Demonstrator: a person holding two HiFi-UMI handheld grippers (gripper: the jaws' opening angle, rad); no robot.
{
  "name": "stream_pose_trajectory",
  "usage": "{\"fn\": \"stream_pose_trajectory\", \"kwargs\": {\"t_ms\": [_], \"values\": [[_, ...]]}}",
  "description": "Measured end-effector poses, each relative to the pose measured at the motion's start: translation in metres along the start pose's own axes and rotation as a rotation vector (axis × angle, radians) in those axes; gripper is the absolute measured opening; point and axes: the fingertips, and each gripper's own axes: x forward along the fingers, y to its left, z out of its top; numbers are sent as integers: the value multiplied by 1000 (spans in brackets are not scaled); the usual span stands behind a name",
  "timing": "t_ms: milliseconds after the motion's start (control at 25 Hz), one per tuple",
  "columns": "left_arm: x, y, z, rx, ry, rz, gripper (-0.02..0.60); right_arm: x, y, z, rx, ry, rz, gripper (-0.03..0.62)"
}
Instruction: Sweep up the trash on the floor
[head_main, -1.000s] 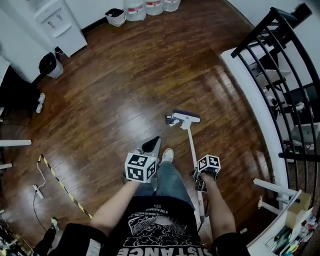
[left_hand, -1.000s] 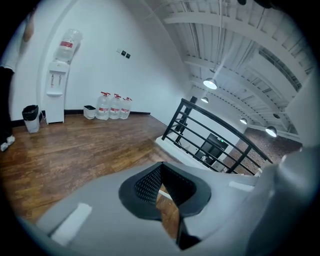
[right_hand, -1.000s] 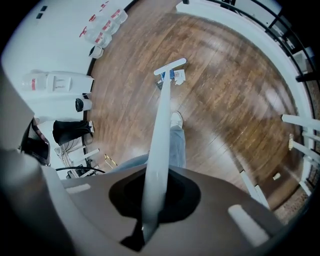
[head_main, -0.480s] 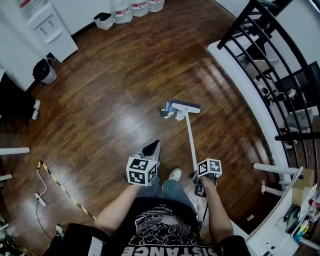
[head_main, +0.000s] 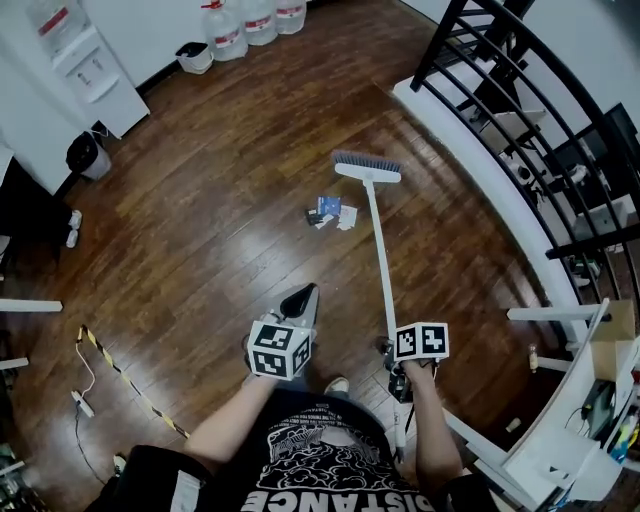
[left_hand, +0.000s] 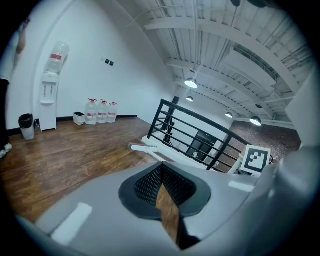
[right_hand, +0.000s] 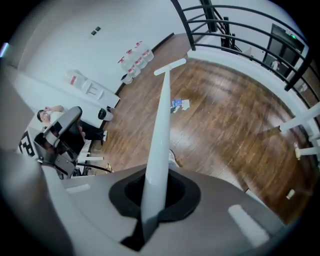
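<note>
Out went the brush! The right gripper (head_main: 398, 368) stayed pinched on the broom (head_main: 376, 240) handle, and the brush head (head_main: 367, 167), which a second earlier sat right on the trash (head_main: 330, 212), had come down beyond the scraps, farther from that claw than they were. That looked like the set-up for a pull stroke back toward the claw. The left gripper (head_main: 299, 302) hung just beside it, jaws pressed together on nothing, with the trash well ahead and unswept.

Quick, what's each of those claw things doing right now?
Left gripper: closed, holding nothing.
Right gripper: closed on the broom handle.
</note>
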Motion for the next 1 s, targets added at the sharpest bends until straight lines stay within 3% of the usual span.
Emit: {"fn": "stream_pose_trajectory", "kwargs": {"t_ms": [520, 1000], "values": [[-57, -155, -74, 103, -17, 52, 4, -89, -51, -94, -168, -175, 3, 0], [-96, -202, -94, 142, -39, 54, 5, -110, -54, -144, -203, -214, 16, 0]]}}
